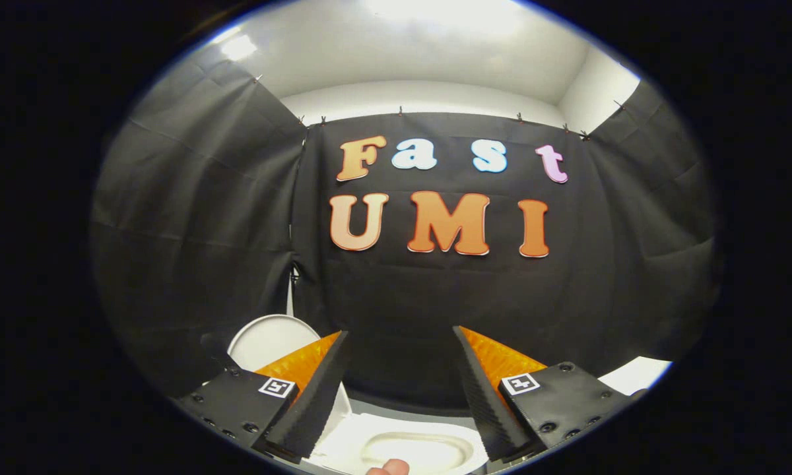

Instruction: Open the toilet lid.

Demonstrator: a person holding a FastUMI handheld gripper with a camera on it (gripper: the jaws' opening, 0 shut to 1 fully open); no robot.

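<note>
The gripper (401, 343) is being held high and pointing nearly level at the booth's black cloth wall (402, 297), so its two fingers (317, 389) are rising from below and tilting toward one another at their tips. The jaws are standing wide apart with nothing between them; only the dark cloth is showing in the gap. Each finger is carrying a small square marker (277, 386) on its flat mounting block, and the ribbed inner faces are turning toward each other.

The toilet (376, 429) is sitting low, beneath and just ahead of the fingers. Its white bowl rim is lying between the two finger bases, with the pale oval of the bowl opening showing inside it. The toilet lid (267, 340) is standing upright, already raised, its rounded white top peeking out just behind and beside the left finger, leaning back against the cloth wall. The left finger is covering the lid's lower right part, so where it is joining the bowl is hidden.

A fingertip of the person's hand (388, 468) is poking in at the near edge of the bowl, between the finger bases. A flat white surface (633, 374) is showing beyond the right finger's block. Above the cloth, a white wall and ceiling (422, 59) are glowing under bright light.
</note>
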